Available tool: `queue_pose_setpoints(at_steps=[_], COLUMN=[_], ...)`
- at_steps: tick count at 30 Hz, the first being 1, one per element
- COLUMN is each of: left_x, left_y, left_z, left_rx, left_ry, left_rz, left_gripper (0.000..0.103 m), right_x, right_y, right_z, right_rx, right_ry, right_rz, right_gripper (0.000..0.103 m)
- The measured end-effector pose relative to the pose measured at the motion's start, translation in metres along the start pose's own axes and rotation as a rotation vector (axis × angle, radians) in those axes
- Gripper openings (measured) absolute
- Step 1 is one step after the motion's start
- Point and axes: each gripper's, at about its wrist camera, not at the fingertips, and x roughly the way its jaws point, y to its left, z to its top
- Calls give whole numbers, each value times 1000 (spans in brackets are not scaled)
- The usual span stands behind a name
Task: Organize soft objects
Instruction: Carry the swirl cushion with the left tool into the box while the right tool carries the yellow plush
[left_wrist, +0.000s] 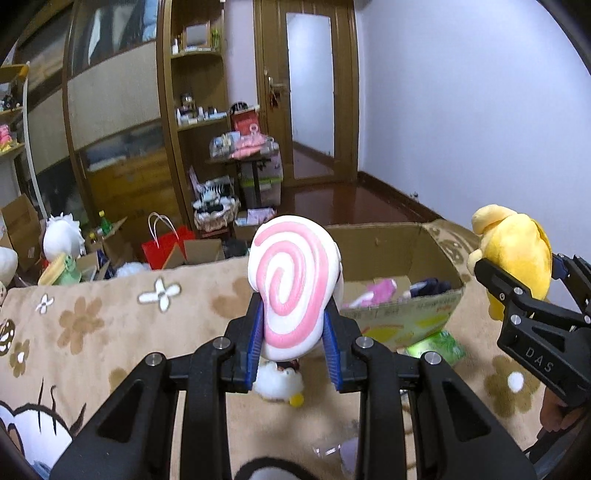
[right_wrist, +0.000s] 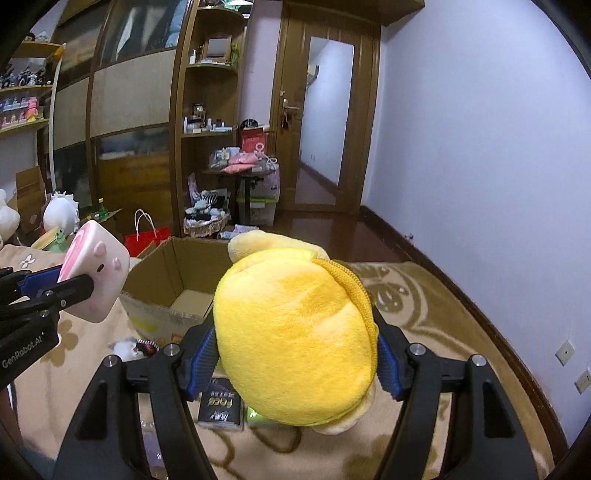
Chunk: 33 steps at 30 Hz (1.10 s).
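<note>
My left gripper (left_wrist: 293, 325) is clamped on a white squishy pillow-like toy with a pink spiral (left_wrist: 293, 284) on its face; its blue pads (left_wrist: 255, 332) press in on both sides, and I hold the toy up above the beige flower-patterned blanket (left_wrist: 110, 332). From the right wrist view the same toy (right_wrist: 96, 277) shows its side, with small pink nubs on it, pinched in the left gripper (right_wrist: 70, 282) at the left of the frame. My right gripper (right_wrist: 295, 354) is closed around a yellow plush toy (right_wrist: 295, 339) with a zipper running along its upper right edge, and the plush fills the gap between the blue pads (right_wrist: 202, 356). In the left wrist view that yellow plush (left_wrist: 513, 254) hangs in the right gripper (left_wrist: 524, 291) just beside the right wall of the open cardboard box (left_wrist: 391, 247). The box sits on the blanket's far side, with pink and dark soft items (left_wrist: 384, 290) lying on its floor. Below my left gripper a small white fluffy toy (left_wrist: 277, 382) lies on the blanket, and a green packet (left_wrist: 439, 343) rests against the box's near corner. A dark booklet (right_wrist: 221, 406) lies on the blanket beneath the yellow plush.
</note>
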Motion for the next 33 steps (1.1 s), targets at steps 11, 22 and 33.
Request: queue_pose_setpoints(at_steps=[11, 22, 33], left_x=[14, 44, 70], left_y=[-3, -3, 1], left_z=[18, 30, 32], left_rx=[47, 34, 30], left_ry=[-95, -101, -42], left_rz=[28, 28, 13], left_gripper=[28, 28, 29], right_x=[14, 30, 53], right_y=[-3, -1, 0], right_z=[19, 22, 25], right_rx=[-4, -29, -3], right_ry=[-62, -87, -82], right_rz=[2, 12, 75], right_gripper=[75, 75, 75])
